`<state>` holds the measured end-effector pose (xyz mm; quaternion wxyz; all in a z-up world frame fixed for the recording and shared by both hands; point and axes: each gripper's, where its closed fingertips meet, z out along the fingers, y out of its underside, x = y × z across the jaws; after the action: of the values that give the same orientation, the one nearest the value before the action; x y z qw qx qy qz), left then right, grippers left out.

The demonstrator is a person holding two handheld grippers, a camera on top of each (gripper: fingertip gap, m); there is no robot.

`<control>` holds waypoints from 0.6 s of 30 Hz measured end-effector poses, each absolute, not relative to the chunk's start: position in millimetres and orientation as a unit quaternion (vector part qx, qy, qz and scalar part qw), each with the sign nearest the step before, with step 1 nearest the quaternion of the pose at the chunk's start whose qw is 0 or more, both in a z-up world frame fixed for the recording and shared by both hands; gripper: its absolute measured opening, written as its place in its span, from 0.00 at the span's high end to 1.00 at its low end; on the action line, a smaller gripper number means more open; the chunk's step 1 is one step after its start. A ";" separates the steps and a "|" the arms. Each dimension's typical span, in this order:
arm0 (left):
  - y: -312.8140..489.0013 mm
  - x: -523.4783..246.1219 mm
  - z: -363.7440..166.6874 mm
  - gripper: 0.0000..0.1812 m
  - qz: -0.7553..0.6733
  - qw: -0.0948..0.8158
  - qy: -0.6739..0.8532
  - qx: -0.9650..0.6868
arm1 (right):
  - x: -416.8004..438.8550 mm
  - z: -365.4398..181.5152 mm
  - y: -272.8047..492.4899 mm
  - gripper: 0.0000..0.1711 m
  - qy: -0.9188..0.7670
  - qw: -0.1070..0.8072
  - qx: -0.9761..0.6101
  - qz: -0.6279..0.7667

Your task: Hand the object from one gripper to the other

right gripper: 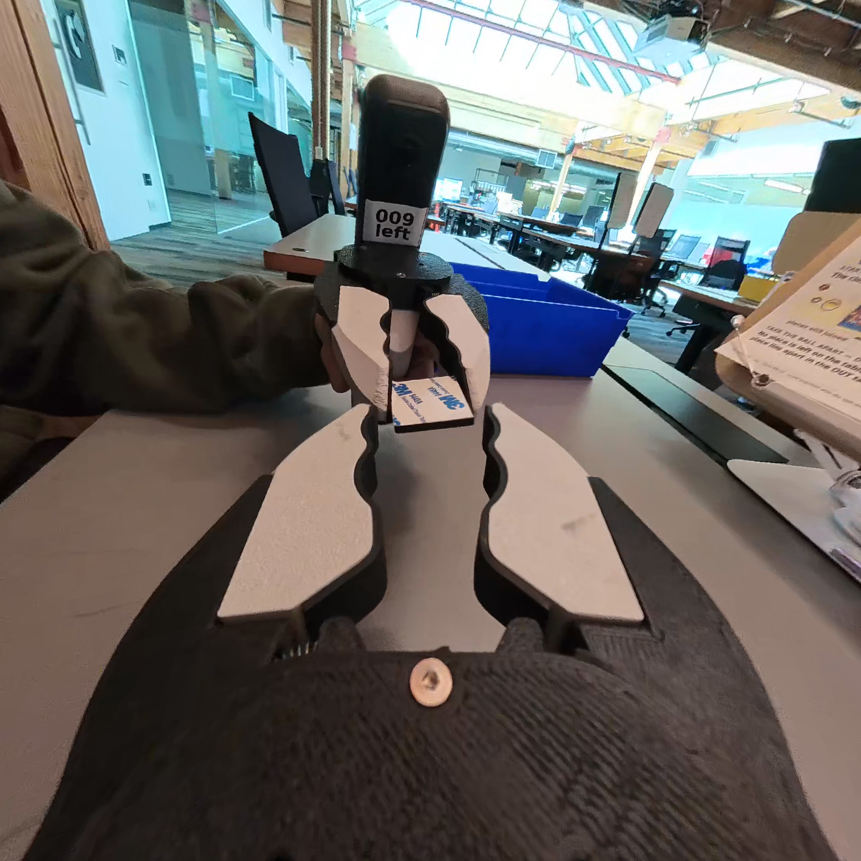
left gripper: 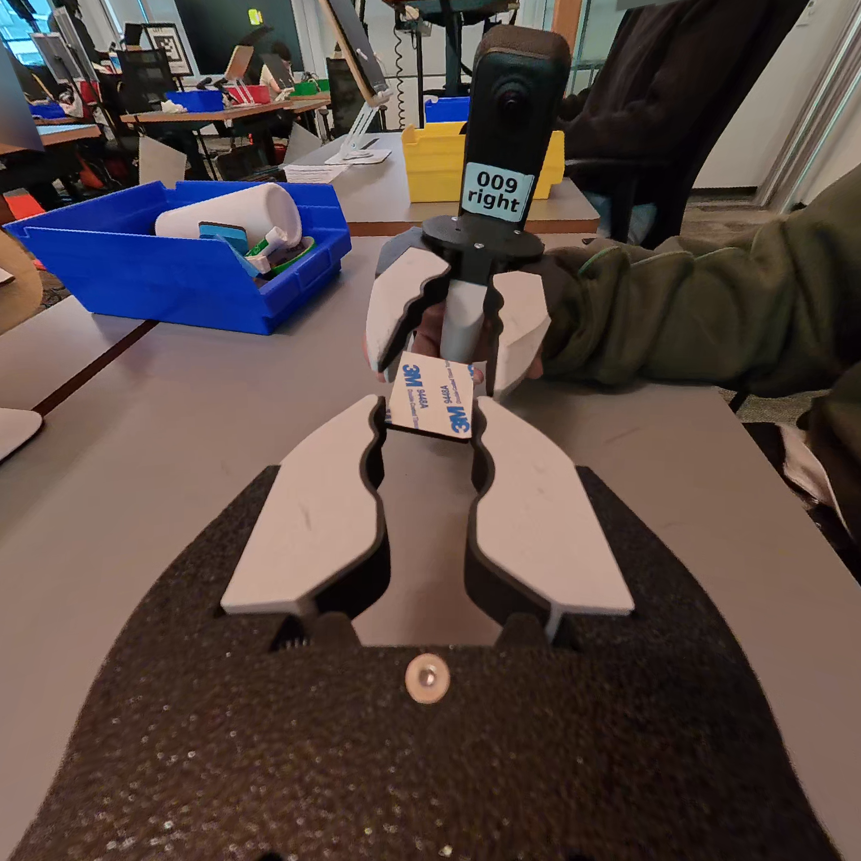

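Left wrist view: my left tool [left gripper: 431, 410] is narrowed onto one flat white pad [left gripper: 431, 400] with blue printing, gripped edge to edge at the fingertips above the grey desk [left gripper: 186, 419]. The pad's far edge is hidden under my right tool [left gripper: 440, 372], which faces me with its two fingers spread wide on either side of that edge. I cannot tell whether they touch it. A green sleeve [left gripper: 675, 317] covers most of the hand behind that tool. One blue bin [left gripper: 140, 275] sits by the desk's far left edge, and its jumbled contents are hard to make out. One yellow bin [left gripper: 428, 167] on the next desk is partly hidden.

Right wrist view: my right tool [right gripper: 431, 412] is wide, and both fingertips stand clear of the pad [right gripper: 433, 403]. The left tool [right gripper: 431, 396] clamps the pad and hides its far end. One blue bin [right gripper: 536, 326] stands behind it. One paper stand [right gripper: 801, 335] is cut off at the right.
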<state>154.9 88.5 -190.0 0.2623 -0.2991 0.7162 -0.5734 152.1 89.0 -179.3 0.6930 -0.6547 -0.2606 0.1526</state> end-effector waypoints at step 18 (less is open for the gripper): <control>101.7 165.4 -192.5 0.73 -0.448 0.429 0.748 -0.236 | 173.7 -178.8 98.1 0.81 -0.134 0.658 -0.696 0.256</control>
<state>165.4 101.7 -192.5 0.4289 -0.2364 0.7478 -0.4484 173.7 98.1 -178.8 0.6578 -0.6956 -0.1342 0.2557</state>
